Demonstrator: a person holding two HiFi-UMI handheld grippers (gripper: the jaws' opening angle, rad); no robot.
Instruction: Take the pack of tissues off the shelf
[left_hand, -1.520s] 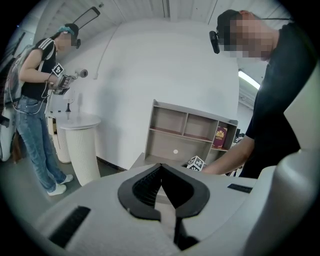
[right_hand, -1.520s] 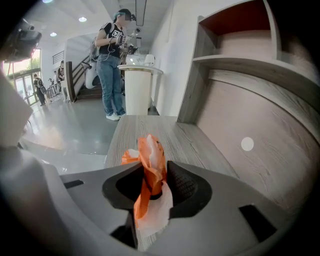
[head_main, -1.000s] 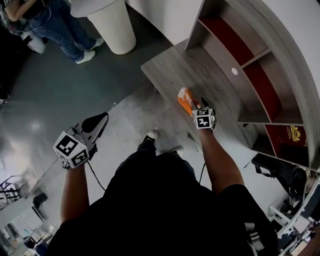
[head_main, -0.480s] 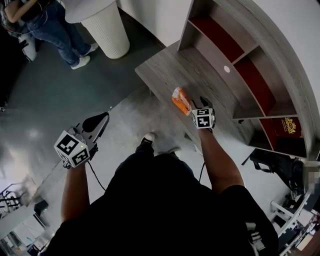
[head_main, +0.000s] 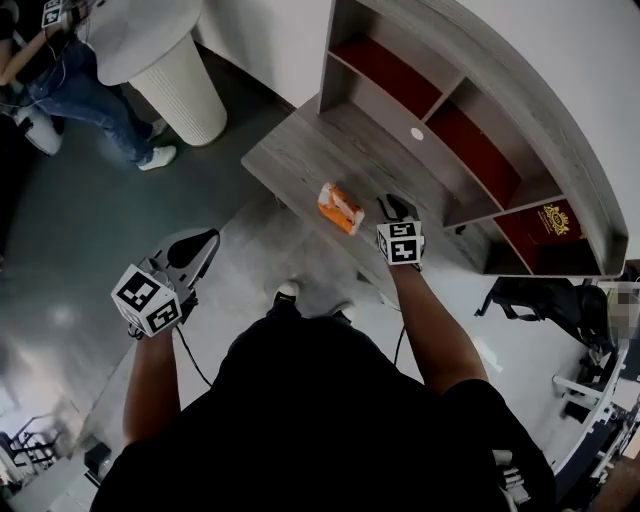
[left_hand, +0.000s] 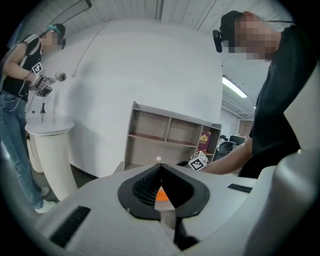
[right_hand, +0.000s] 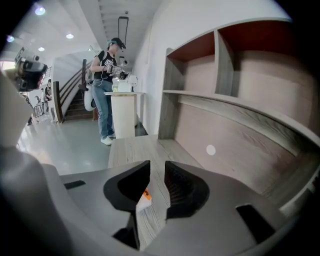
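Shelf unit (head_main: 470, 130) over its grey surface (head_main: 290, 150). Pack of tissues (head_main: 340, 207) lies there, just beside the right tool (head_main: 393, 206), whose jaws have just been closing, narrow and empty: re-approaching so could shove the pack off. Left tool (head_main: 203, 242): jaws together.

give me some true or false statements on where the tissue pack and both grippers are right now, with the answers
1. The tissue pack lies on the grey wooden top. True.
2. The right gripper is clamped on the pack. False: its jaws, which have just been closing, stand slightly apart with nothing between them, and the pack lies apart from it.
3. The left gripper has its jaw tips together. True.
4. Every shelf compartment is empty. False: a red item stands in one.
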